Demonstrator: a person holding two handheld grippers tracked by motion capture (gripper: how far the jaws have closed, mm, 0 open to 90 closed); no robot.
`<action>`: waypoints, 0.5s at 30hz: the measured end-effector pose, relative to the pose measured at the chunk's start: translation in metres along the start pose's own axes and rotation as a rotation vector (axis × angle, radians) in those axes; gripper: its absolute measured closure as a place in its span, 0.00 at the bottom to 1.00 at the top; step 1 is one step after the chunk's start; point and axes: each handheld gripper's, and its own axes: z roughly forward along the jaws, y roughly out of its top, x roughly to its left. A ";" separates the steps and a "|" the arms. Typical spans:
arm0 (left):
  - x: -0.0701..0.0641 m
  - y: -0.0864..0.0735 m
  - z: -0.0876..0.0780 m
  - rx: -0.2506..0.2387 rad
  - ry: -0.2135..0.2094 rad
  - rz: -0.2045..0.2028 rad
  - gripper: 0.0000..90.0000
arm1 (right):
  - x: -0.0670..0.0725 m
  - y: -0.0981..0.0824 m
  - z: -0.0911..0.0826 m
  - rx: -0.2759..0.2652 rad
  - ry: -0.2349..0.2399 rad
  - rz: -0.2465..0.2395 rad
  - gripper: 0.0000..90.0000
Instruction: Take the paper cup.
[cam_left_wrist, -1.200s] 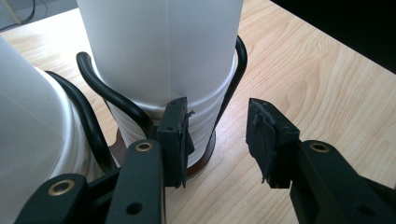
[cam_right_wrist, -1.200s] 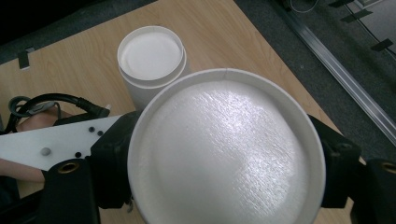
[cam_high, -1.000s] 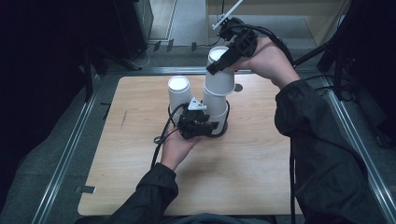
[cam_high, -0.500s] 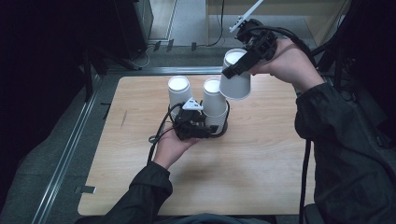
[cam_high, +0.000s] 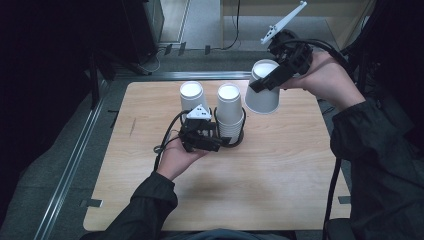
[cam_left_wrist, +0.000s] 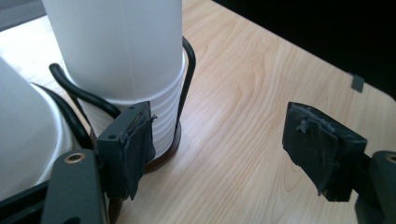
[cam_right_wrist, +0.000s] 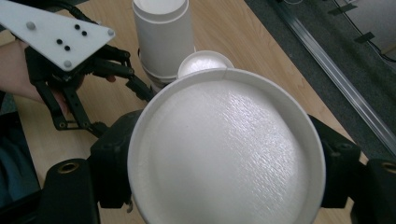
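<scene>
Lone cup (cam_high: 191, 96) left of cup stack (cam_high: 229, 116) (both on table (cam_high: 280, 180))

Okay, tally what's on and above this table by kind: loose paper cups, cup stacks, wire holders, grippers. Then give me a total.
Loose paper cups: 2 (lone cup standing upside down; held cup in the right gripper)
Cup stack: 1, number of cups in it unclear
Wire holder: 1
Grippers: 2, counting the left gripper
Total: 6
</scene>
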 end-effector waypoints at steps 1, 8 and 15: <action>0.000 0.000 0.000 0.000 0.000 0.000 0.26 | 0.000 0.000 0.000 0.000 0.000 0.000 0.27; 0.008 -0.013 -0.011 0.029 -0.049 0.057 0.22 | -0.003 -0.021 0.005 0.001 0.025 0.017 0.27; 0.015 -0.023 -0.018 0.044 -0.093 0.035 0.21 | 0.002 -0.045 0.019 0.005 0.062 0.012 0.27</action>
